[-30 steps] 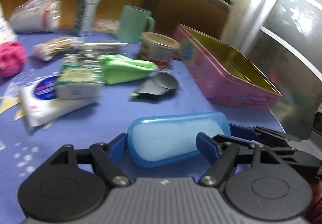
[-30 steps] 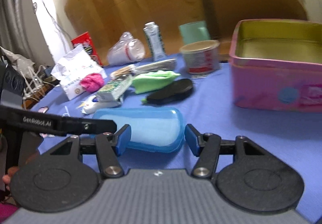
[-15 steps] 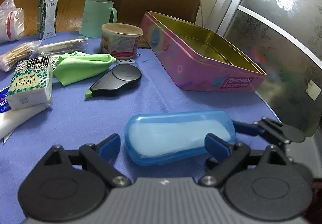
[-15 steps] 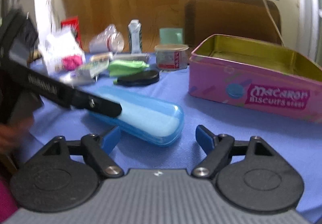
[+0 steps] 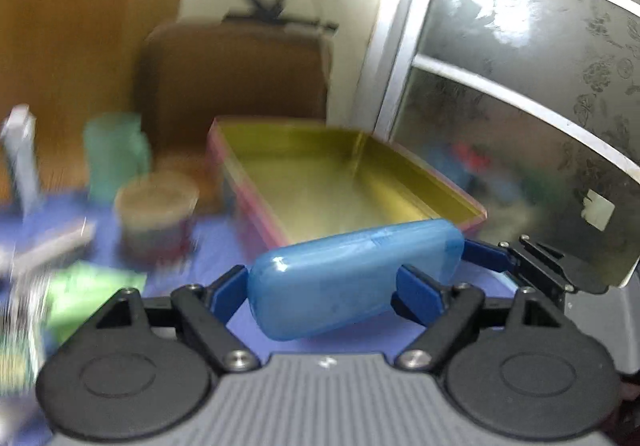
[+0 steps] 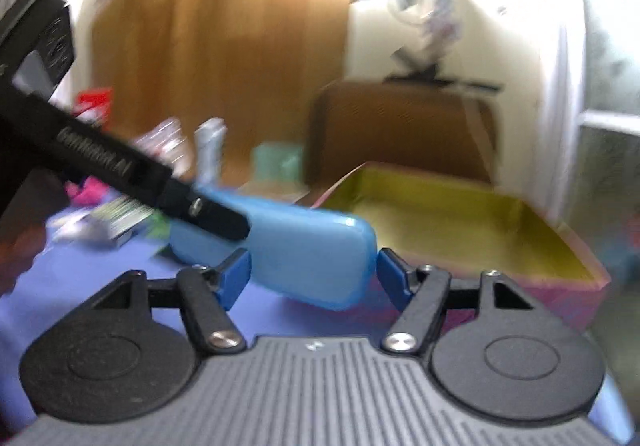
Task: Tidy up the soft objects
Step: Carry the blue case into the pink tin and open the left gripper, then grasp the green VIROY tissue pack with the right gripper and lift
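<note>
A translucent blue oblong case (image 5: 352,270) hangs tilted above the blue tablecloth, just in front of the open pink tin (image 5: 244,213) with its gold inside. My left gripper (image 5: 322,288) grips the case's left part, its jaws closing with the case between the pads. One finger of the right gripper (image 5: 488,258) shows at the case's far right end. In the right wrist view the case (image 6: 312,250) sits between the blue pads of my right gripper (image 6: 314,278), whose jaws are also closing. A black finger of the left gripper (image 6: 208,211) lies across the case's left end. The tin (image 6: 560,294) stands right behind.
Blurred items lie left of the tin: a round tub (image 5: 156,213), a green mug (image 5: 112,157), a green cloth (image 5: 92,294) and a carton (image 5: 20,157). A brown chair back (image 5: 236,73) stands behind the table. A frosted glass door (image 5: 520,85) is on the right.
The blue case lay flat on the cloth with open jaws around it. Now both grippers hold it up off the table, and both views have swung up and toward the pink tin.
</note>
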Tool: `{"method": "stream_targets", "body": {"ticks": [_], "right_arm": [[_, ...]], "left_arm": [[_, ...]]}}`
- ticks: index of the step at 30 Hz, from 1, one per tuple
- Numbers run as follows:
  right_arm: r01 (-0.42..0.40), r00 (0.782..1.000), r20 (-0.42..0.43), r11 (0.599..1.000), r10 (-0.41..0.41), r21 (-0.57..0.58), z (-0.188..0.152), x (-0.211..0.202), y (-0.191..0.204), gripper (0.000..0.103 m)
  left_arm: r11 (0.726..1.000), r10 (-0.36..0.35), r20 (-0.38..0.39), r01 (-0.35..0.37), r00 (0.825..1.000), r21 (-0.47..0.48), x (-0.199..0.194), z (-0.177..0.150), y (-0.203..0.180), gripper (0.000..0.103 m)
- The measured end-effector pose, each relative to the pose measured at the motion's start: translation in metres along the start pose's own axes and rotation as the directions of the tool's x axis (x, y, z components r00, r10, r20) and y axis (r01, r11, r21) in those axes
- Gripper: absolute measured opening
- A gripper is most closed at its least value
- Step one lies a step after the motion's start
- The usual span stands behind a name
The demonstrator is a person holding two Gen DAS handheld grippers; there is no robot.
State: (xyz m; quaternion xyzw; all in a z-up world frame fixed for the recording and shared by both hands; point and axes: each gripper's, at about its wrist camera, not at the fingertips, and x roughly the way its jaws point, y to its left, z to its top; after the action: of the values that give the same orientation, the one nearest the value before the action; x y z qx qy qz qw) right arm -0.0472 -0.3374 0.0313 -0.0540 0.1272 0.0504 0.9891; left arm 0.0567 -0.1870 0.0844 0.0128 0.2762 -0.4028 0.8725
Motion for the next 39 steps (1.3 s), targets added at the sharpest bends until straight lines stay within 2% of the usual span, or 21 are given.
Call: {"method": "stream_targets", "body": {"ticks": [2,6,9,13,17,22,24,26,28,31,33,36,37,39], "right_arm": [[0.025,1.000,0.014,0.999,-0.026,0.032,0.006,0.008,-0.018,0.072],[0.102,0.995,0.007,0.993,-0.103,0.053,0.008,0.031,-0.040,0.072],[0.123,0.992,-0.023,0.990,-0.122,0.074,0.004,0.050,-0.054,0.071],[0.172,0.984,-0.058,0.983,-0.168,0.071,-0.004,0.065,-0.065,0.070],[0.183,0.983,-0.042,0.976,-0.179,0.116,-0.004,0.054,-0.066,0.070],[0.164,0.984,0.037,0.971,-0.173,0.175,-0.002,0.033,-0.052,0.070],[0.128,0.988,0.054,0.972,-0.141,0.198,-0.004,0.029,-0.043,0.070],[0.087,0.993,0.059,0.976,-0.101,0.199,-0.007,0.025,-0.028,0.063],[0.037,0.998,0.045,0.982,-0.046,0.185,-0.006,0.028,-0.012,0.058],[-0.077,0.997,-0.006,0.985,0.079,0.157,-0.005,0.040,0.016,0.049],[-0.162,0.983,-0.056,0.972,0.174,0.167,-0.003,0.054,0.037,0.048],[-0.281,0.943,-0.117,0.934,0.311,0.221,0.002,0.078,0.068,0.048],[-0.315,0.928,-0.130,0.922,0.349,0.226,0.005,0.086,0.079,0.048],[-0.360,0.907,-0.151,0.910,0.393,0.207,0.012,0.102,0.106,0.050]], "left_arm": [[1.000,-0.002,0.002,0.002,1.000,0.007,0.022,0.014,-0.005,0.083],[0.998,-0.018,-0.006,0.018,1.000,-0.057,0.069,0.029,-0.002,0.083],[0.997,-0.010,-0.031,0.007,0.999,-0.081,0.094,0.029,-0.002,0.080],[0.998,0.020,-0.059,-0.024,0.998,-0.063,0.106,0.023,-0.006,0.081],[0.998,0.006,-0.038,-0.008,0.999,-0.063,0.086,0.019,-0.005,0.081],[0.998,0.009,0.060,-0.005,0.998,-0.062,0.020,-0.003,0.012,0.082],[0.996,0.026,0.071,-0.020,0.997,-0.081,-0.005,-0.019,0.026,0.082],[0.992,0.051,0.061,-0.044,0.997,-0.119,-0.028,-0.037,0.045,0.082],[0.982,0.104,0.042,-0.096,0.994,-0.162,-0.050,-0.058,0.067,0.082],[0.949,0.221,0.024,-0.209,0.975,-0.236,-0.085,-0.088,0.102,0.082],[0.918,0.288,0.014,-0.272,0.958,-0.290,-0.105,-0.102,0.124,0.082],[0.865,0.403,0.018,-0.374,0.915,-0.336,-0.132,-0.119,0.149,0.082],[0.847,0.431,0.017,-0.398,0.902,-0.351,-0.139,-0.123,0.156,0.082],[0.824,0.459,0.020,-0.417,0.888,-0.383,-0.148,-0.129,0.167,0.082]]}}
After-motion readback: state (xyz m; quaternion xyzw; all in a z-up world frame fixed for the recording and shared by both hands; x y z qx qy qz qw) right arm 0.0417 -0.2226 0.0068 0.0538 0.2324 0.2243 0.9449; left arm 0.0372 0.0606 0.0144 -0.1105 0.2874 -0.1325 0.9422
